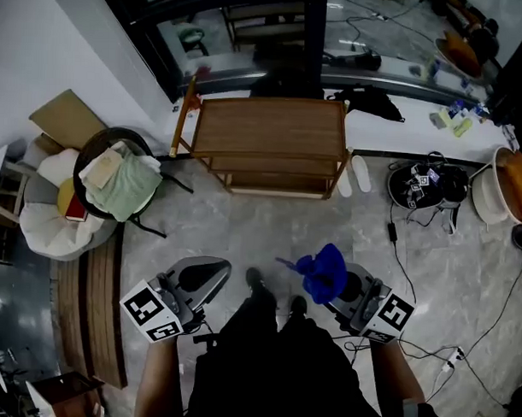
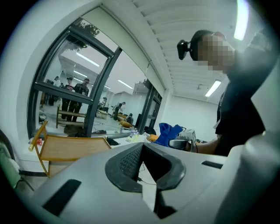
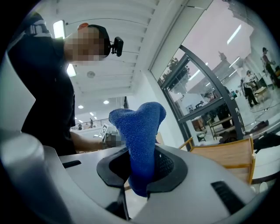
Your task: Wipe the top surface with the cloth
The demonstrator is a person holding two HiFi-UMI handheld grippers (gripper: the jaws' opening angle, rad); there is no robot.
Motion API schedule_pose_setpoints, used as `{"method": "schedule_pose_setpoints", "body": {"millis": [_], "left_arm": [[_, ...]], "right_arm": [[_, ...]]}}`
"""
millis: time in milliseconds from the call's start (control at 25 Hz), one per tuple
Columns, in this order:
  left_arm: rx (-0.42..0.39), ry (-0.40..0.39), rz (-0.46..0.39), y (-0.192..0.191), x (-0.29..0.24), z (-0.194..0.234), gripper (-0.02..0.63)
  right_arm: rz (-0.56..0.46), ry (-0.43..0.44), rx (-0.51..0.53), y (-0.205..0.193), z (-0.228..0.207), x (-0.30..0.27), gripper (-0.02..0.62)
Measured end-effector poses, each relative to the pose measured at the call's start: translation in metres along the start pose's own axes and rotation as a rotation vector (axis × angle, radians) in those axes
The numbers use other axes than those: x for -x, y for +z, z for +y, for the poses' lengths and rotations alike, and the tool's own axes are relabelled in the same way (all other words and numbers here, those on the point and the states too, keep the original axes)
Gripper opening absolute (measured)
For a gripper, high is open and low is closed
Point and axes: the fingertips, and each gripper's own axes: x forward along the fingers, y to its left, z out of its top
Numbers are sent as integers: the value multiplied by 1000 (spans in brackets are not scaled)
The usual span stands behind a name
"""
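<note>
A wooden shelf table (image 1: 271, 127) stands against the glass wall ahead, and its top is bare. My right gripper (image 1: 342, 287) is held low near my legs, shut on a blue cloth (image 1: 324, 270) that sticks up out of its jaws. In the right gripper view the cloth (image 3: 140, 131) rises between the jaws of that gripper (image 3: 140, 171), with the table (image 3: 223, 157) far to the right. My left gripper (image 1: 200, 276) is at my left, shut on nothing. In the left gripper view this gripper (image 2: 142, 161) shows the table (image 2: 70, 148) at the left and the cloth (image 2: 168, 132) beyond.
A black round chair (image 1: 117, 181) piled with cushions and a green cloth stands left of the table. A curved wooden bench (image 1: 95, 309) lies at my left. White slippers (image 1: 360, 173), a black bag (image 1: 428, 185), a pale basin (image 1: 492, 199) and floor cables (image 1: 405, 255) are at the right.
</note>
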Motion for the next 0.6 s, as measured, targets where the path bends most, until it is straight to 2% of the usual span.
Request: {"method": "schedule_pose_setpoints", "body": {"millis": [120,280,440,600], "left_arm": [[-18,-28,9,3,-3,-15,11],[-42,-91,-21,13,-6,-26,11],[-46,-137,-46,16,2,-25,11],[-45,-160,-45,7,20,-23,11]], "right_arm": [[8,4,35,1,9,9,84],[14,-13,67,8,23,7,84],[3,-43,52,6,39,-10,84],[29,-31,20,-6,54,-33,84]]}}
